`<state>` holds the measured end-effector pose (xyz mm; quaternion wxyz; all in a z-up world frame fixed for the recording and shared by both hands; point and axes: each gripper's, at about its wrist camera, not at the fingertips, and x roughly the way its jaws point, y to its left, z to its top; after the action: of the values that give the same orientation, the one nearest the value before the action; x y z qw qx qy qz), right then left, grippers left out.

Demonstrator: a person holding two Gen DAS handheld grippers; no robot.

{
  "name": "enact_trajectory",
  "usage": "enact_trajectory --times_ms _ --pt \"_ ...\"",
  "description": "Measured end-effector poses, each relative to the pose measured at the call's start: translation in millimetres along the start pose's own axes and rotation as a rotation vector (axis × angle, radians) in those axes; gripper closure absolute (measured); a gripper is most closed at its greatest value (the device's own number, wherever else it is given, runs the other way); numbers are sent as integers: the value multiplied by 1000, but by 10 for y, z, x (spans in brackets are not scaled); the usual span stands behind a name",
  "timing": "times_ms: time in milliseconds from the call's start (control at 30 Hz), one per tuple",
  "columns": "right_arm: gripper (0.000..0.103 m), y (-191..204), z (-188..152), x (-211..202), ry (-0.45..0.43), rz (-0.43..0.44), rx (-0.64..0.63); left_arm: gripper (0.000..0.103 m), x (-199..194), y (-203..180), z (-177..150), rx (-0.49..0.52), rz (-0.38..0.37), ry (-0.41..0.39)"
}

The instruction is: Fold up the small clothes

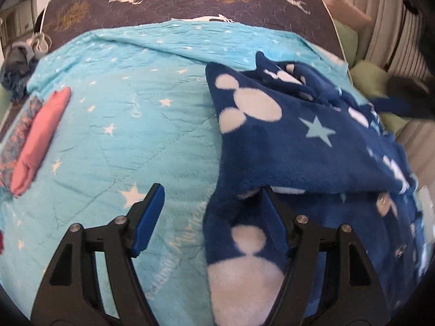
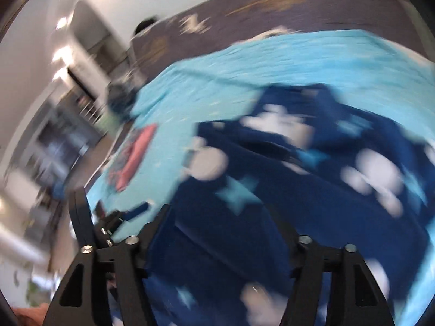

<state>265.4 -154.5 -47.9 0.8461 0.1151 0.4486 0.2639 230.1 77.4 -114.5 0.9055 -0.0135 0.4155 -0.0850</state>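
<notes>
1. Nearest in the left wrist view, the left tongs (image 1: 212, 206) stand spread wide and pinch nothing. One blue-padded finger hangs over bare quilt; the other is tucked against the near edge of the dark blue fleece garment with white mouse-head shapes and pale stars (image 1: 304, 141).
2. The right tongs (image 2: 217, 217) are low over the same garment (image 2: 312, 190). The view is heavily blurred and fleece fills the gap between the fingers, so I cannot tell whether they grip it or only hover.
3. The garment lies on the light turquoise star-print quilt (image 1: 114, 114) covering the bed, on its right half. One flap is already laid over the layer beneath, with snap buttons showing along the right side.
4. Judged from this, a fold is under way: the first turn looks done, the piece not yet compact.
5. Its long axis seems to run from the tongs toward the far side of the bed, the folded corner pointing away and slightly left.
6. The next move likely calls for closing on the near hem at both corners and carrying it evenly away, keeping the thick fleece from bunching.
7. Farther left, a folded salmon-pink cloth (image 1: 40, 141) rests on a patterned piece, well apart from the garment.
8. Farthest is the brown deer-print bedspread (image 1: 190, 0).
</notes>
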Motion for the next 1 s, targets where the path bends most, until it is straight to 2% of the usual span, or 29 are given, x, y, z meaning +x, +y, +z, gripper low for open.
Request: enact_trajectory --times_ms 100,200,333,367,400,433,533,567,600,667,733,867,933,1000 --pt "31 255 527 656 86 -25 -91 30 35 21 -39 19 6 -2" --pt "28 371 855 1275 177 -69 -167 28 43 64 -95 19 28 -8" --pt "28 264 1007 1852 322 -67 -133 28 52 139 -130 -27 -22 -8" --pt "36 253 1005 1934 347 -56 -136 28 44 140 -131 -26 -36 -16" --pt "51 275 1000 1978 353 -41 -154 28 32 139 -128 -23 -53 -26" --pt "91 322 986 1982 340 -28 -176 28 23 130 -125 -17 -69 -40" --pt "91 428 1003 1926 261 -24 -189 31 39 149 -113 -33 -45 -67" --pt "91 460 1020 1918 242 -28 -186 38 43 192 -112 -57 -33 -68" --pt "91 490 1048 1907 226 -27 -173 39 49 284 -118 -105 -36 -62" --pt "91 558 1154 1941 210 9 -133 40 56 436 -136 -178 -48 -55" --pt "91 664 1254 2064 202 -18 -143 40 90 555 -172 -233 -69 -31" --pt "89 710 1238 2405 241 -125 -179 39 75 572 -207 -238 -79 -22" --pt "89 645 1205 2373 222 -130 -146 39 27 569 -217 -228 -81 -22" --pt "89 576 1183 2167 171 -125 -111 39 -39 604 -220 -231 -84 -28"
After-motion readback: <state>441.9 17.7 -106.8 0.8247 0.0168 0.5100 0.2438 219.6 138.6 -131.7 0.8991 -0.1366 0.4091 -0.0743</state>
